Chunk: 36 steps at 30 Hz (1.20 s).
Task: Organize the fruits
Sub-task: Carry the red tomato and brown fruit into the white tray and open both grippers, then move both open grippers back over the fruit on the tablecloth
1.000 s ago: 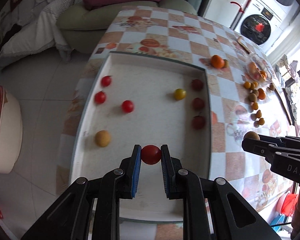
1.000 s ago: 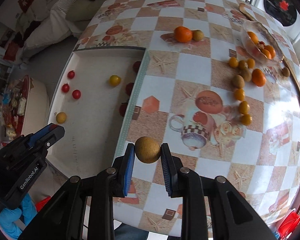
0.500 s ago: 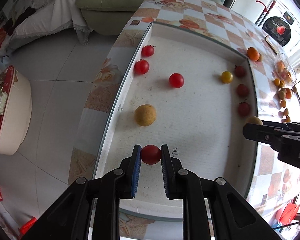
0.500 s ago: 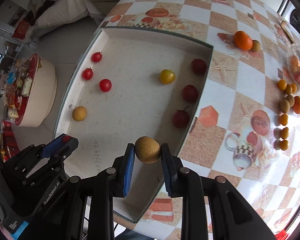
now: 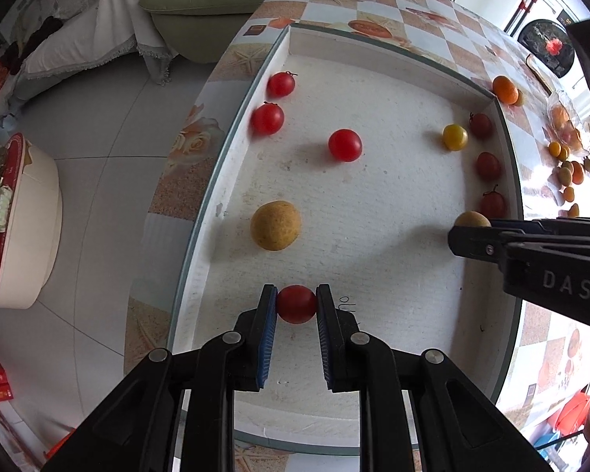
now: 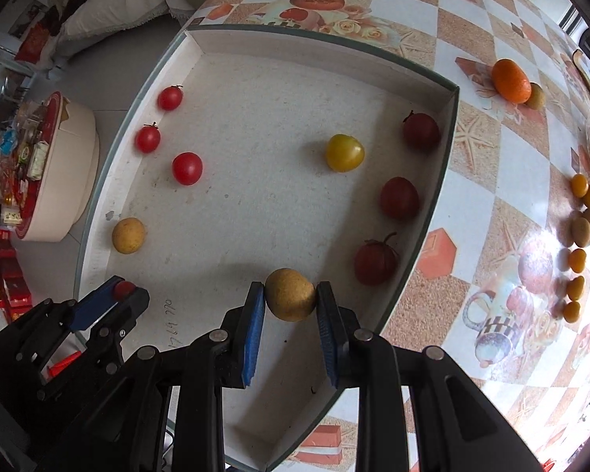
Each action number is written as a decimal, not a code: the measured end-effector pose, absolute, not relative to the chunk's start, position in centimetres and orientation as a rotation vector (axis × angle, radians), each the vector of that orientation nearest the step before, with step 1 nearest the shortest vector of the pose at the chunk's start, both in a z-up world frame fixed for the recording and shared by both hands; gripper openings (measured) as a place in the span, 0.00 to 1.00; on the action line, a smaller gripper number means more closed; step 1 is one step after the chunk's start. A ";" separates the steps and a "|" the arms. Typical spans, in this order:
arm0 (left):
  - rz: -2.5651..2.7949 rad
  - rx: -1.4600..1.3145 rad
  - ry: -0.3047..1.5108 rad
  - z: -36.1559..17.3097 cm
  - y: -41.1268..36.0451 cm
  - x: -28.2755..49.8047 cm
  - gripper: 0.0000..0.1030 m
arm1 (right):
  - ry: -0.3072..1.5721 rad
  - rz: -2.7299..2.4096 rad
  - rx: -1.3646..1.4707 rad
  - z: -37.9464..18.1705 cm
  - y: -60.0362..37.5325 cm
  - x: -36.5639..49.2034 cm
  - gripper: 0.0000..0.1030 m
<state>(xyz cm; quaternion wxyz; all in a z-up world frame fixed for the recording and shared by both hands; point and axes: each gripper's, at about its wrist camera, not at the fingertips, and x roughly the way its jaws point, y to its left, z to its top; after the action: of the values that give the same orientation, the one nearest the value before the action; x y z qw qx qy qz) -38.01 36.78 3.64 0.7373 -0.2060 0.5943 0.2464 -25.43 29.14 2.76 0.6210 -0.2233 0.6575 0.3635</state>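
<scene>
Left wrist view: red tomato clamped between left hand-held gripper pads, above tray.

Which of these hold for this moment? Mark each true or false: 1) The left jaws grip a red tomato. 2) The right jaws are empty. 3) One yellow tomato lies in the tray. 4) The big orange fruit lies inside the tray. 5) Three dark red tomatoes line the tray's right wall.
1) True: the left gripper is shut on a red tomato.
2) False: the right gripper holds a tan round fruit.
3) True: a yellow tomato lies on the tray floor.
4) False: the orange fruit lies on the tablecloth, outside the tray.
5) True: dark red tomatoes sit along that wall.
</scene>
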 end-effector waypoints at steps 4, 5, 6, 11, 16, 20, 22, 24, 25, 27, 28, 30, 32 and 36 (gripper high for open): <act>0.538 -0.426 1.328 3.3 36.4 -37.7 0.21 | 1.518 0.827 -0.526 1.9 29.7 -25.3 0.29; 0.539 -0.423 1.335 3.2 36.3 -37.7 0.21 | 1.516 0.824 -0.528 1.8 29.8 -25.2 0.29; 0.537 -0.425 1.340 3.1 36.3 -37.7 0.21 | 1.509 0.824 -0.530 1.8 29.9 -25.2 0.29; 0.545 -0.404 1.347 2.9 36.1 -37.8 0.36 | 1.499 0.831 -0.554 1.8 30.8 -25.4 0.31; 0.566 -0.362 1.303 3.7 35.6 -38.2 0.80 | 1.501 0.847 -0.554 2.0 30.8 -25.4 0.61; 0.562 -0.367 1.326 3.7 35.4 -38.1 0.80 | 1.501 0.868 -0.520 2.7 30.6 -25.3 0.78; 0.565 -0.366 1.327 4.0 35.5 -38.1 0.80 | 1.492 0.881 -0.491 3.5 30.4 -25.2 0.81; 0.565 -0.357 1.327 4.4 35.5 -38.1 0.80 | 1.475 0.885 -0.472 4.4 30.2 -25.0 0.81; 0.564 -0.350 1.326 4.6 35.3 -37.9 0.80 | 1.464 0.885 -0.464 4.9 30.0 -24.9 0.81; 0.557 -0.336 1.321 5.1 35.1 -37.5 0.80 | 1.439 0.882 -0.447 5.8 29.2 -24.4 0.81; 0.550 -0.329 1.317 5.4 34.9 -37.2 0.80 | 1.429 0.874 -0.441 6.2 28.6 -24.1 0.81; 0.537 -0.307 1.310 5.9 34.4 -36.5 0.80 | 1.415 0.845 -0.417 6.8 27.2 -23.2 0.81; 0.521 -0.286 1.300 6.7 33.9 -35.8 0.80 | 1.414 0.807 -0.384 7.3 25.5 -22.4 0.81; 0.472 -0.250 1.266 8.3 32.7 -33.2 0.80 | 1.413 0.704 -0.325 7.9 20.7 -19.8 0.81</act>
<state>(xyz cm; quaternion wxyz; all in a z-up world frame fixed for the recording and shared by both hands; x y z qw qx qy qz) -33.23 32.71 8.34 0.7729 -0.1153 0.5846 0.2181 -19.78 20.67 7.85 0.6924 -0.1455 0.6325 0.3152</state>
